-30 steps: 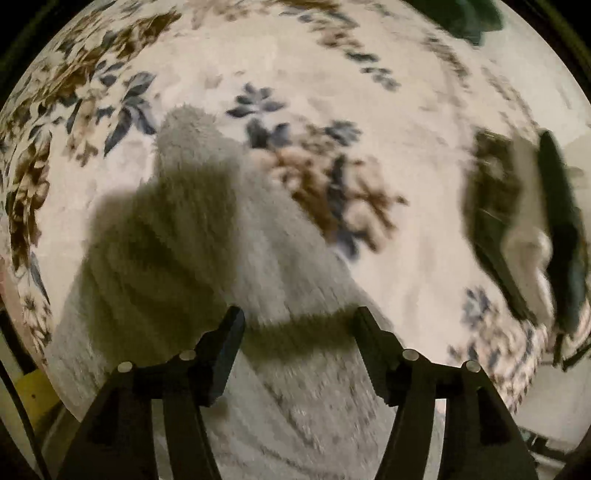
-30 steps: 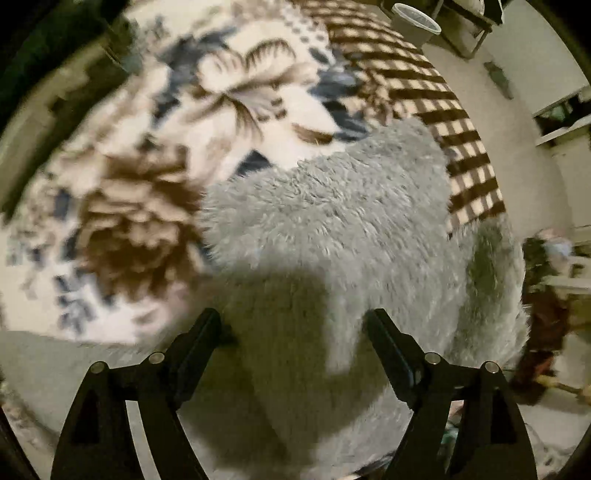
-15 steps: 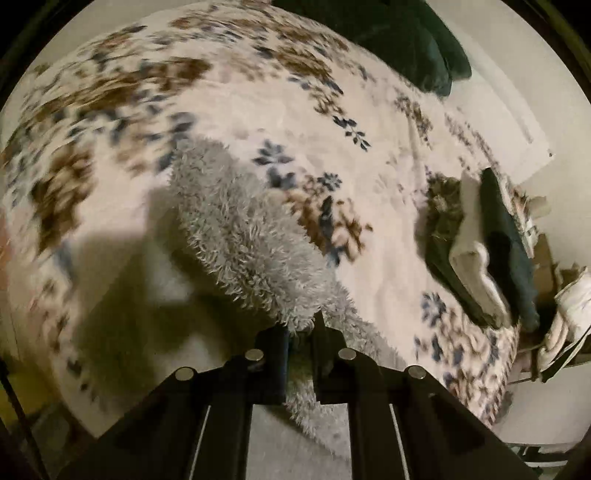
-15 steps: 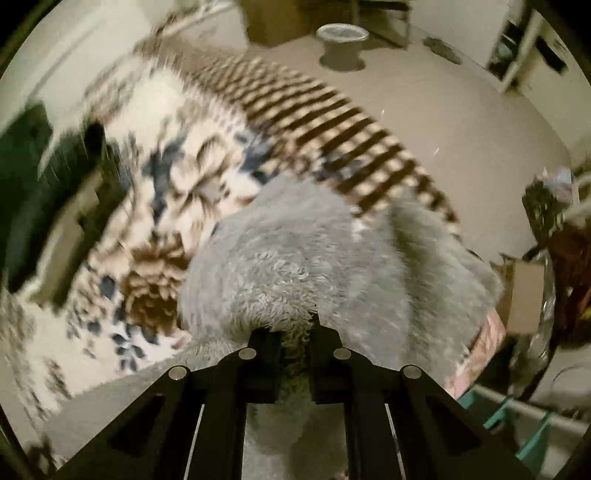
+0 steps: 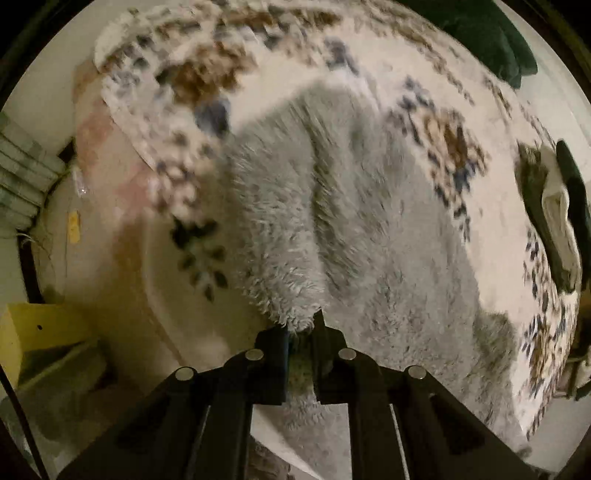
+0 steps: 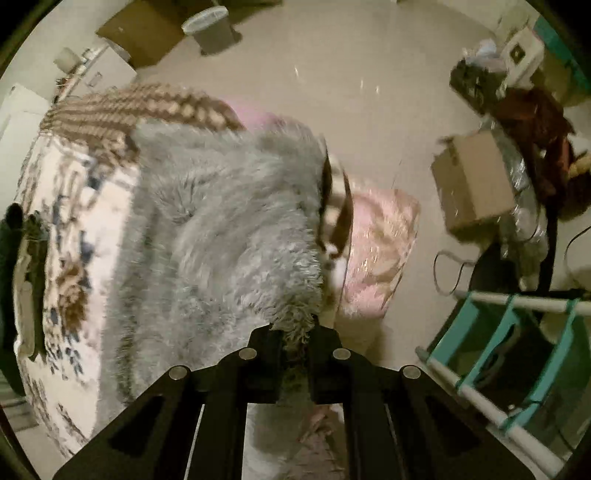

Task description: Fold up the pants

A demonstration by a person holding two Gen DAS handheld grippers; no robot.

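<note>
The fluffy grey pants lie across a floral blanket on a bed. My left gripper is shut on a tuft at the near edge of the pants, lifting a fold that drapes away from the fingers. In the right wrist view the same grey pants hang from my right gripper, which is shut on another fluffy edge near the bed's corner. Both grippers point steeply down. The fabric between the pads hides the fingertips.
Folded dark and white clothes sit at the blanket's right side, dark green bedding at the top. Beside the bed are a pink bag, a cardboard box, a teal rack, a bin and a yellow box.
Both grippers went from open above the pants to shut on fluffy edges, then carried the fabric sideways across the bed. The right view rolled and now shows the floor beside the bed.
</note>
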